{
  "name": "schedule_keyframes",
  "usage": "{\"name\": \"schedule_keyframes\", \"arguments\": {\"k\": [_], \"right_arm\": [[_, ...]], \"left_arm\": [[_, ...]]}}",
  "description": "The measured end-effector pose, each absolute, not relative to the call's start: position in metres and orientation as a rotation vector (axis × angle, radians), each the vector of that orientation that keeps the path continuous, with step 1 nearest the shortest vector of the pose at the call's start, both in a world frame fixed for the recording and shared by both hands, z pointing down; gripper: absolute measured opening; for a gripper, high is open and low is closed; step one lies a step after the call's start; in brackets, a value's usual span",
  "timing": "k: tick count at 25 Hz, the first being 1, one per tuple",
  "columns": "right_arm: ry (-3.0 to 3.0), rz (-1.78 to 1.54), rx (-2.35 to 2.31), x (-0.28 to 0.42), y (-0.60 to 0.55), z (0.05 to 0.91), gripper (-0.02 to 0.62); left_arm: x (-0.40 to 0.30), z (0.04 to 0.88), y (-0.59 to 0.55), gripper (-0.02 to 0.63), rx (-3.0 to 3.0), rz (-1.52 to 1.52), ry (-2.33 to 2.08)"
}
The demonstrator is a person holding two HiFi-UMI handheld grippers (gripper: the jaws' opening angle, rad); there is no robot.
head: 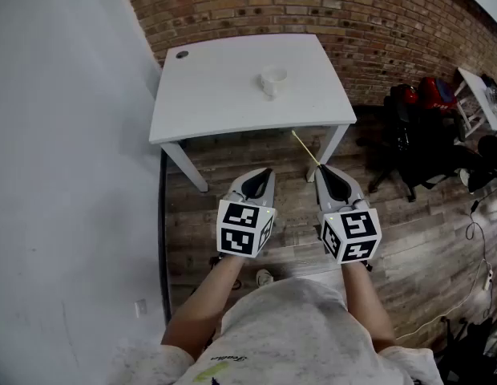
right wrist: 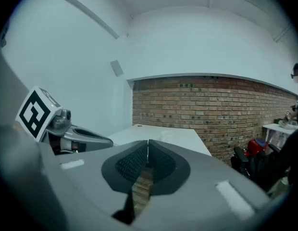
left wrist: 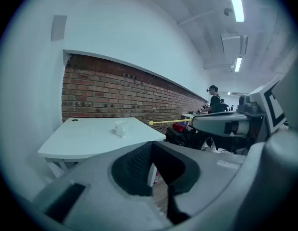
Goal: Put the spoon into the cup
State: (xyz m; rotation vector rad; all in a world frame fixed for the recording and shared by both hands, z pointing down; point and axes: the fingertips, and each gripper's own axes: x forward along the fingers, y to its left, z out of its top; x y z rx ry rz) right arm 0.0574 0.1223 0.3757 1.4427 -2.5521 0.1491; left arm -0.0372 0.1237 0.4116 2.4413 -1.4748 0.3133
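A white cup stands upright near the middle of the white table, also visible as the cup in the left gripper view. My right gripper is shut on a thin yellow spoon, which sticks out forward toward the table's front edge. The spoon shows as a level yellow rod whose tip is short of the cup. In the right gripper view the right gripper has its jaws pressed together. My left gripper is beside it, shut and holding nothing. Both grippers hang over the wooden floor, in front of the table.
A brick wall runs behind the table and a white wall stands at the left. Black chairs and a red object crowd the right side. Cables lie on the floor. A person stands far off.
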Motion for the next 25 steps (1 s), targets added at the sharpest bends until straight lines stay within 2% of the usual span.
{"name": "schedule_keyframes", "arguments": {"k": [13, 25], "right_arm": [[-2.558, 0.160, 1.465, 0.057, 0.093, 0.380, 0.015], [-2.625, 0.196, 1.426, 0.082, 0.000, 0.396, 0.015]], "left_arm": [[-0.040, 0.421, 0.096, -0.012, 2.420, 0.310, -1.473], [-0.015, 0.433, 0.011, -0.012, 2.393, 0.344, -1.527]]}}
